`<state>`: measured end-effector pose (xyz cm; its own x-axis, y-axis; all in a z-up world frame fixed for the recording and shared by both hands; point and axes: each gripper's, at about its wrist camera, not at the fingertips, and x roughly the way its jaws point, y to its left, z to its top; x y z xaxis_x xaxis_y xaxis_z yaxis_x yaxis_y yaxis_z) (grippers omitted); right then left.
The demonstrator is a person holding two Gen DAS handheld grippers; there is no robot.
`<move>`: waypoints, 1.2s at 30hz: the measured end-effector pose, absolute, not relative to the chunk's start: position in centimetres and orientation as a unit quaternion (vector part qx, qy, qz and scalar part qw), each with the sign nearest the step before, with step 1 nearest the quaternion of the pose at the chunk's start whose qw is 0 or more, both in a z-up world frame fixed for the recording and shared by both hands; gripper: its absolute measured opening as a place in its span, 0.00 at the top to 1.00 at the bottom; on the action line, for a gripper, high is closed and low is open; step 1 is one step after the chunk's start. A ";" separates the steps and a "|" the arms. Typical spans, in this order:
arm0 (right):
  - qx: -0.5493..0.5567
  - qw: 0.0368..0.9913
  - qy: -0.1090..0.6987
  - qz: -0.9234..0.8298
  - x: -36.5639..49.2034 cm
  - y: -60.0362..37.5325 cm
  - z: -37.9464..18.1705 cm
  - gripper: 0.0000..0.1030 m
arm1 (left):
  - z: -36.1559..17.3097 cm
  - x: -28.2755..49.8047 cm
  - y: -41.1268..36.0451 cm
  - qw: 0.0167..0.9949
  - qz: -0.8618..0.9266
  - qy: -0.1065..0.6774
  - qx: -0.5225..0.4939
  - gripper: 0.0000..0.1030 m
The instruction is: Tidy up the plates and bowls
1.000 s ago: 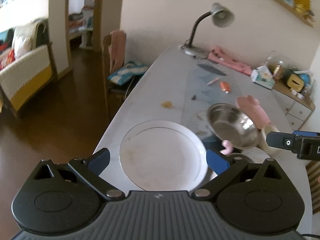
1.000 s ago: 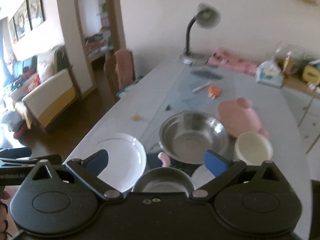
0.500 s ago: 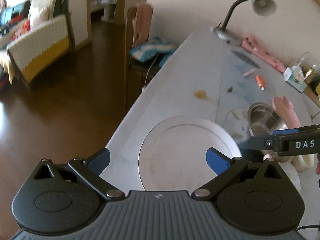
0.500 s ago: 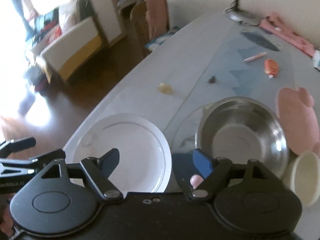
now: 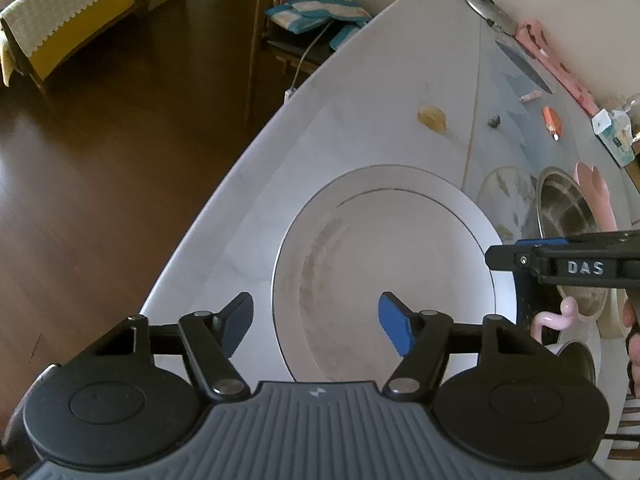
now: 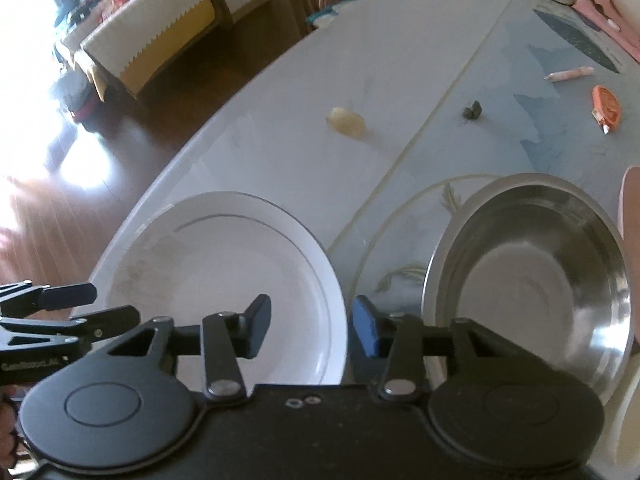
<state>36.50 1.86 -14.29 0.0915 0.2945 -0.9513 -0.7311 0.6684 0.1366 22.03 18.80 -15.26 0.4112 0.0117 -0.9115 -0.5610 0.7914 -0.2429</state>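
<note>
A: Left wrist view first. Left tongs (image 5: 316,322) gaping wide, nothing held, straddling near-left rim of white plate (image 5: 384,264) at 12 o'clock on desk (image 5: 360,80). Right tongs (image 5: 496,258) poking in from 3 o'clock over far rim.

B: Bowls?

A: Steel bowl (image 5: 560,208) at 2 o'clock, mostly hidden.

B: Right wrist view?

A: Right tongs (image 6: 310,330) narrower but apart, empty, bracketing plate's (image 6: 224,264) right rim. Bowl (image 6: 532,268) fully shown at 1 o'clock, touching nothing. Left tongs (image 6: 86,304) at 9 o'clock. Both about equally near; round plate, no long axis.
</note>
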 end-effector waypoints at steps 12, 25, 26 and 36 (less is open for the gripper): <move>-0.193 0.706 0.584 0.351 37.4 1.7 -15.7 0.78 | -17.1 20.9 20.1 0.775 0.174 0.519 -0.315 0.68; -0.192 0.723 0.577 0.327 36.8 1.7 -16.6 0.86 | -17.3 20.5 19.7 0.773 0.180 0.523 -0.311 0.89; -0.192 0.723 0.578 0.327 36.7 1.6 -16.6 0.86 | -17.2 20.5 19.5 0.773 0.182 0.525 -0.305 0.89; -0.204 0.706 0.585 0.343 33.0 1.9 -16.1 0.88 | -17.1 16.5 19.6 0.762 0.189 0.538 -0.307 0.89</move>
<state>33.01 1.93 -16.11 0.0788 0.2464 -0.9660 -0.7231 0.6811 0.1148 16.54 19.56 -17.10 0.3502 -0.0427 -0.9357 -0.6176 0.7405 -0.2649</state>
